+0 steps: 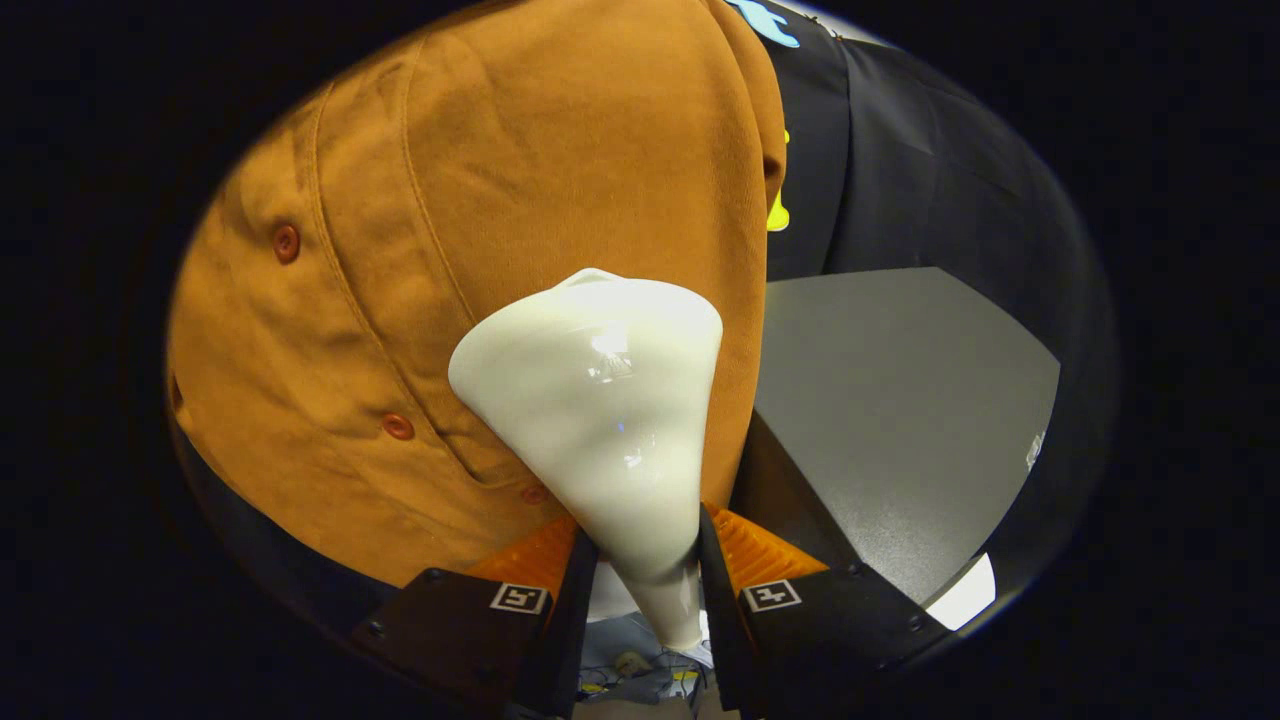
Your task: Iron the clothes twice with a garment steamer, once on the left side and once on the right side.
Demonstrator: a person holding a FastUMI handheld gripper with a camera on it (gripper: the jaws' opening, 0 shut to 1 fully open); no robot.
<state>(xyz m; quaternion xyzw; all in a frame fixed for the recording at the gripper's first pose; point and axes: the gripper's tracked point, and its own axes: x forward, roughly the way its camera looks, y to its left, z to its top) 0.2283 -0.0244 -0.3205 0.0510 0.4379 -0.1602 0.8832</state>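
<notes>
In the gripper view, my gripper (647, 555) has both fingers clamped on the narrow neck of the glossy cream-white plastic garment steamer (600, 400), which sits squarely between them and flares out ahead into a wide triangular head. That head lies against the rust-brown cotton shirt (480, 200) hanging just beyond my fingers; whether it truly touches the cloth or hovers a hair off I cannot tell. The head sits toward the shirt's edge nearest the grey tabletop (900, 400), which lies beyond my fingers to that side, with the black cloth wall (900, 150) behind it. A stitched placket with small round brown buttons (287, 243) runs across the fabric on the other side of the steamer.

What worries me: the neck is smooth and tapering, so my fingers could slide along it or let the head twist if I drag hard against the cloth. I judge the head could also catch on the placket seam or a button and bunch the fabric, or run off the shirt's edge.

Only square black-and-white markers sit on my fingers; I see no brand or legible writing.
</notes>
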